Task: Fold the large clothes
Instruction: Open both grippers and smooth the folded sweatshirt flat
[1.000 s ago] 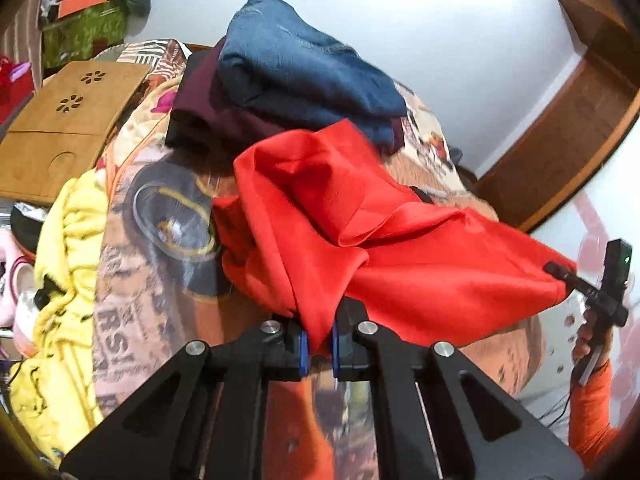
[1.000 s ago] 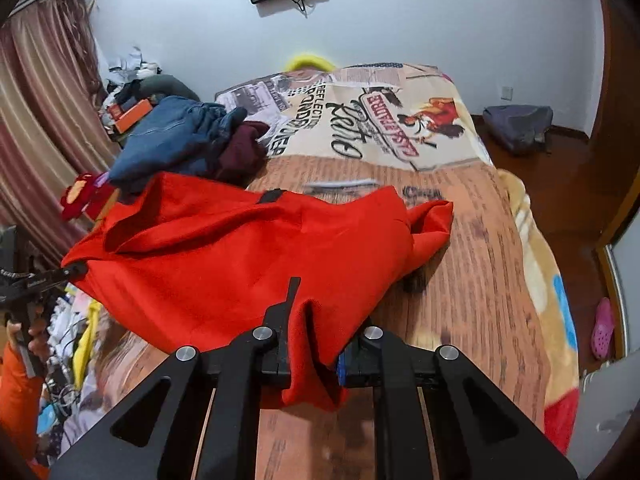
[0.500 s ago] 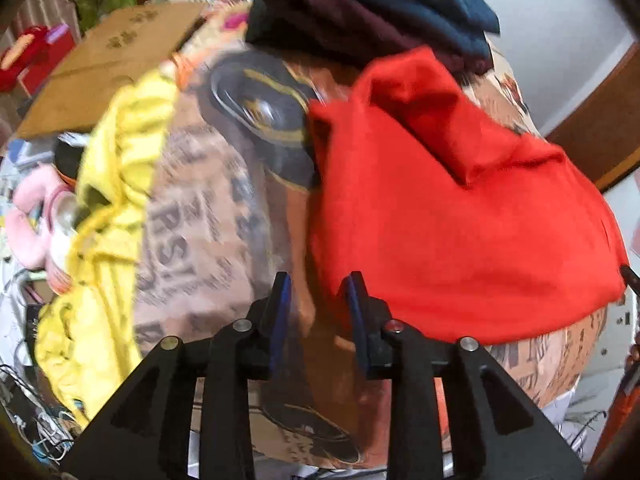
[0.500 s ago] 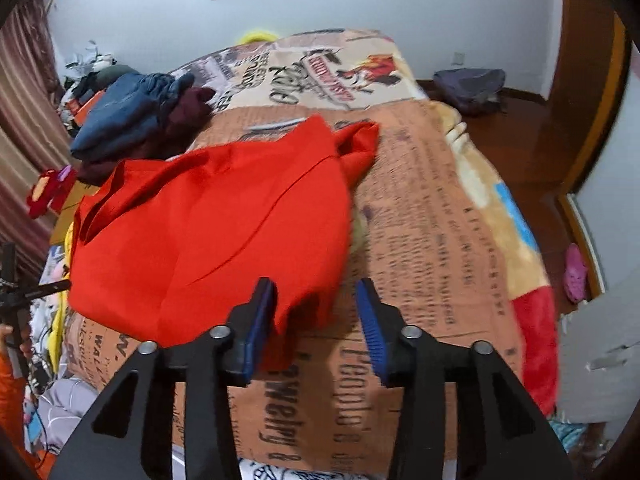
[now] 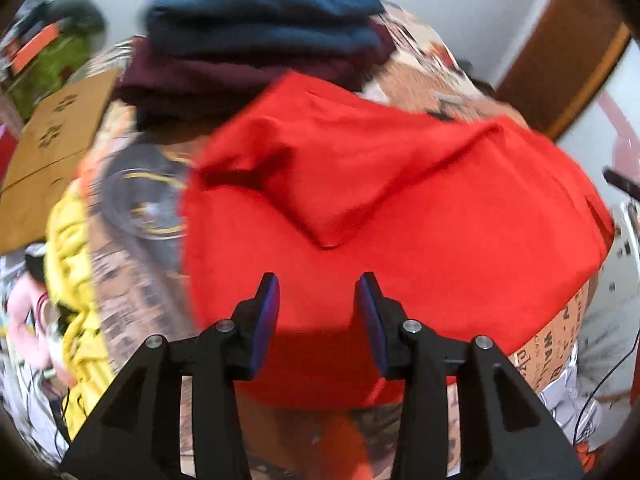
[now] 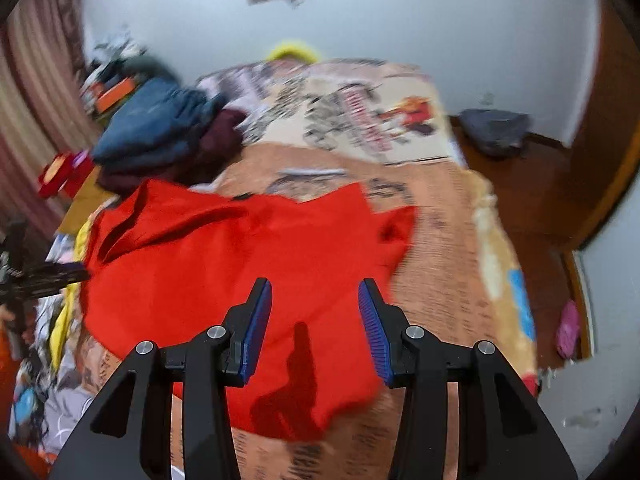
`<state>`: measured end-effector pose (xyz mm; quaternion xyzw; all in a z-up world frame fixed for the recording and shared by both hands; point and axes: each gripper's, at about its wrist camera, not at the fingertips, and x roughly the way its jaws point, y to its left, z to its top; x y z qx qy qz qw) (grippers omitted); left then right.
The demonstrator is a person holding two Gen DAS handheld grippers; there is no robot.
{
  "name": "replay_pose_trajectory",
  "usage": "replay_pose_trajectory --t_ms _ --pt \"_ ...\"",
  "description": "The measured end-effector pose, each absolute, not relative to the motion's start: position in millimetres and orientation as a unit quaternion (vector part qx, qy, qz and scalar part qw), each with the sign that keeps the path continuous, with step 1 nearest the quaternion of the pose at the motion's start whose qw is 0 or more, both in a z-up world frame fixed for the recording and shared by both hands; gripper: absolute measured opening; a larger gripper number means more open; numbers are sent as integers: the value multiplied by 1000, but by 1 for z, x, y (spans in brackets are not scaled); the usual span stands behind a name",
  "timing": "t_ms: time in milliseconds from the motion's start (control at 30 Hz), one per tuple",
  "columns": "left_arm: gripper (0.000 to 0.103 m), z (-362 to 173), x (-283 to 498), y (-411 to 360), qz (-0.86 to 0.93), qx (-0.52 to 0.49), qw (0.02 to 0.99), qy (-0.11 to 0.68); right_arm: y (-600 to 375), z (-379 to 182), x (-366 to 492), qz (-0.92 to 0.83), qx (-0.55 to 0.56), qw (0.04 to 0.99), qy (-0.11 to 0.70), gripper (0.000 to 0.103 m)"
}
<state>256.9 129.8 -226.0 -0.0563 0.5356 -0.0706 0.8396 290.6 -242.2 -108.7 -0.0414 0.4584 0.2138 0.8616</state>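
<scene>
A large red garment (image 5: 400, 216) lies spread on the bed, with a folded flap across its upper part. It also shows in the right wrist view (image 6: 248, 264). My left gripper (image 5: 318, 312) is open and empty, hovering over the garment's near edge. My right gripper (image 6: 316, 316) is open and empty above the garment's lower right part. Both views are blurred by motion.
A stack of folded blue and maroon clothes (image 5: 256, 48) sits behind the red garment; it also shows in the right wrist view (image 6: 168, 132). A yellow cloth (image 5: 76, 280) hangs off the bed's left side. The printed bedspread (image 6: 440, 264) extends right. A wooden board (image 5: 52, 148) lies left.
Both grippers let go of the red garment and opened wide. The garment dropped and now lies flatter on the bed. Both grippers pulled back slightly above it.
</scene>
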Motion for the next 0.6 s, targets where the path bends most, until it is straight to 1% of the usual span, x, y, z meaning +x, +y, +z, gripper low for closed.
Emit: replay_pose_trajectory --t_ms 133,233,333,433,533,600 --pt "40 -243 291 115 -88 -41 828 553 -208 -136 308 251 -76 819 511 42" --pt "40 -246 324 122 -77 -41 827 556 -186 -159 327 271 -101 780 555 42" --pt "40 -243 364 146 -13 -36 836 548 -182 -162 348 271 -102 771 567 42" --pt "40 -224 385 173 44 -85 852 514 -188 -160 370 237 -83 786 566 42" --pt "40 -197 382 181 64 -92 877 468 -202 -153 382 199 -47 810 550 42" --pt "40 -186 376 178 62 -85 885 453 -206 -149 383 197 -24 817 541 42"
